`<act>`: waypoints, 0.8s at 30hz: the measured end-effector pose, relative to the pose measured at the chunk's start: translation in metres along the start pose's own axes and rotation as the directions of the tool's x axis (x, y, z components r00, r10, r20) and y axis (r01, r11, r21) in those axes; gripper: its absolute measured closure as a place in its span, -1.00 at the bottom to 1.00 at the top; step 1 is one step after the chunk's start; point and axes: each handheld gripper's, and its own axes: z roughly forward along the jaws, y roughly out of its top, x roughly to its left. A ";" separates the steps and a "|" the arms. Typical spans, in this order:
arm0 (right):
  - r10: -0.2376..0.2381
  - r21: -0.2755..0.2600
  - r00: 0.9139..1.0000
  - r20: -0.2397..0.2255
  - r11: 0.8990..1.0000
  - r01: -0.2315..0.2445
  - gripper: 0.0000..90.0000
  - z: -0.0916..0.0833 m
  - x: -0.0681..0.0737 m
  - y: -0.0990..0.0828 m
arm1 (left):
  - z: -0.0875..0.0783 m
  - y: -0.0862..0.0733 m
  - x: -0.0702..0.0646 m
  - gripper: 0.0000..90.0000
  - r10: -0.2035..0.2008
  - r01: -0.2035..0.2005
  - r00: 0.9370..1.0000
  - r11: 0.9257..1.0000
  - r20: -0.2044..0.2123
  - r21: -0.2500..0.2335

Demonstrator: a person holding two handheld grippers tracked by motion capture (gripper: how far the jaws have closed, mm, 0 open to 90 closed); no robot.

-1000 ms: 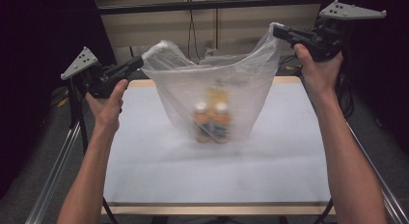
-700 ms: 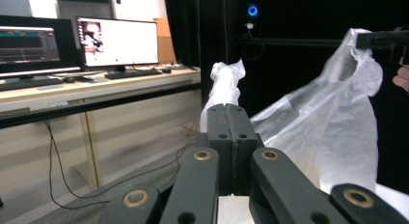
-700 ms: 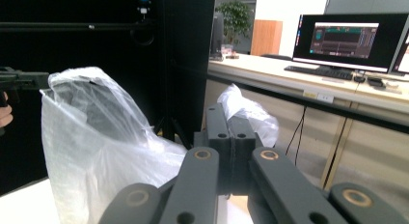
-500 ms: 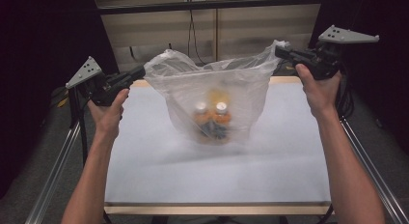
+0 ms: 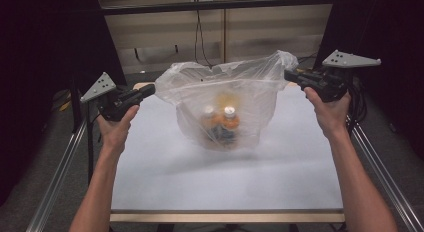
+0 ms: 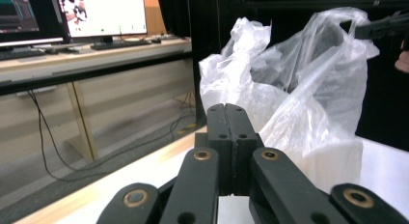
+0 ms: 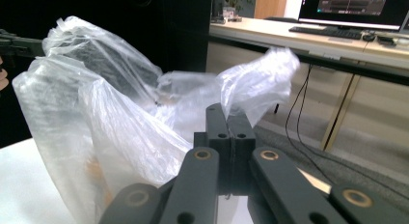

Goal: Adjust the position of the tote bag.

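A clear plastic bag [image 5: 220,92] stands at the middle of the white table [image 5: 225,187], with orange bottles [image 5: 222,124] with white caps inside it. My left gripper [image 5: 150,89] is shut on the bag's left rim, and my right gripper [image 5: 289,74] is shut on its right rim. The film stretches between them. In the left gripper view the jaws [image 6: 232,110] are pressed together in front of the bag [image 6: 308,89], with the right gripper [image 6: 381,27] far off. In the right gripper view the shut jaws [image 7: 230,119] meet the bag [image 7: 111,118].
Metal rails [image 5: 55,187] run along both sides of the table. Dark curtains [image 5: 45,52] flank it. A desk with monitors [image 6: 101,14] and a keyboard stands beyond, with cables [image 5: 200,37] hanging behind the table.
Both grippers have come down with the bag's rim. The bag has sagged lower and wider, while the bottles inside it stay at the same spot.
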 end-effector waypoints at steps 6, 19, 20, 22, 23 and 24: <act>0.021 0.020 1.000 -0.019 1.000 -0.020 1.00 0.003 0.001 -0.019 | 0.000 -0.012 0.001 1.00 -0.003 0.003 1.000 1.000 0.015 0.031; 0.028 0.055 0.999 -0.042 0.998 -0.026 1.00 -0.001 0.008 -0.044 | -0.002 -0.040 -0.004 1.00 -0.012 0.010 1.000 0.996 0.022 0.086; 0.031 0.061 0.998 -0.053 0.998 -0.028 1.00 0.000 0.010 -0.048 | -0.003 -0.040 -0.004 1.00 -0.005 0.003 1.000 0.995 0.012 0.096; 0.030 0.073 0.998 -0.056 0.997 -0.026 1.00 0.000 0.012 -0.052 | -0.003 -0.042 -0.003 1.00 0.001 -0.003 1.000 0.994 0.018 0.111; 0.028 0.082 0.998 -0.053 0.996 -0.024 1.00 0.000 0.013 -0.053 | -0.003 -0.046 -0.002 1.00 -0.003 0.000 1.000 0.993 0.025 0.119; 0.028 0.082 0.998 -0.053 0.996 -0.024 1.00 0.000 0.013 -0.053 | -0.003 -0.046 -0.002 1.00 -0.003 0.000 1.000 0.993 0.025 0.119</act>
